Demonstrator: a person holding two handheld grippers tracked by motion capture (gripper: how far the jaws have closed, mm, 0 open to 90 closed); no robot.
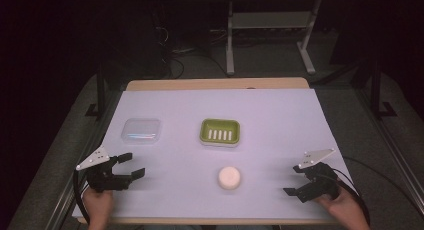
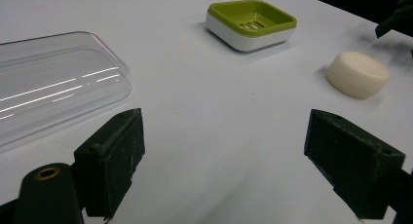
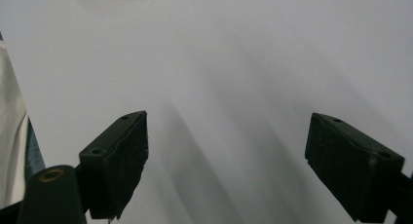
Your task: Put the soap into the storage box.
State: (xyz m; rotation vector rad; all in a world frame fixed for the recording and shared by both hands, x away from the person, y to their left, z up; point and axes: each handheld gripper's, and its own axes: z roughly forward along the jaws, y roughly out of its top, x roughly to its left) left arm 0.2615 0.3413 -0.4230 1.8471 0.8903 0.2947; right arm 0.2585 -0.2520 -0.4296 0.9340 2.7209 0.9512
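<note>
Two claws are held wide over a white-covered surface (image 1: 280, 120).
A soap bar (image 1: 229, 178) is seen between left claw (image 1: 131, 166) and right claw (image 1: 296, 180); a green soap dish (image 1: 220, 132) and clear lid (image 1: 142, 130) lie beyond.

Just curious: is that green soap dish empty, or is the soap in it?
Empty. The soap dish shows only bare slots; the soap lies apart on the table.

Cream soap (image 1: 229, 177) near green dish (image 1: 220, 132)
</note>
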